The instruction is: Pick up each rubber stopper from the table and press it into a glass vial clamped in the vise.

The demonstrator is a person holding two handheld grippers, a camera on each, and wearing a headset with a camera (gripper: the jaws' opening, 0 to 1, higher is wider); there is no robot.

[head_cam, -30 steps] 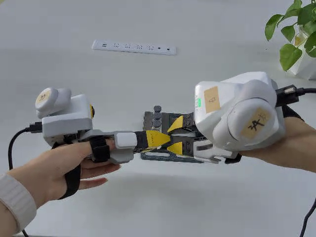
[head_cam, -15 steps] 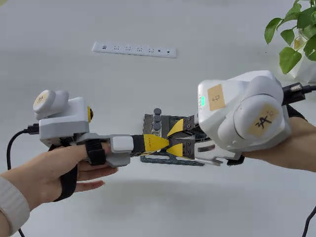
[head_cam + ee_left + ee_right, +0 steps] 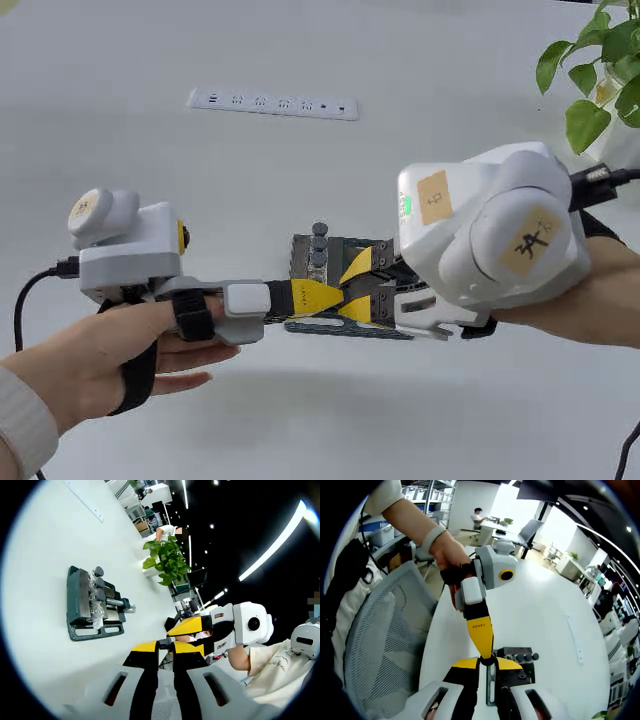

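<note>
**two sets of fingertips meet tip to tip over the vise**

the left gripper (image 3: 166, 644) has its yellow fingers drawn together; from the right gripper view they read as a single wedge ending in a point. that point sits right at the fingertips of the right gripper (image 3: 489, 662), whose two yellow fingers slant in toward each other. a small dark piece (image 3: 489, 658) lies where the tips meet. i cannot tell whether it is a rubber stopper, or whether the right fingers are clamped on it.

just beyond the right fingertips, slightly to their right in the right gripper view, is the dark vise (image 3: 519, 674) on the white table (image 3: 300, 420). in it stands a row of glass vials (image 3: 96, 597), several topped with dark stoppers (image 3: 319, 243). far past the fingers lies a white power strip (image 3: 272, 101), and a leafy plant (image 3: 600, 60) stands behind the right gripper.
</note>
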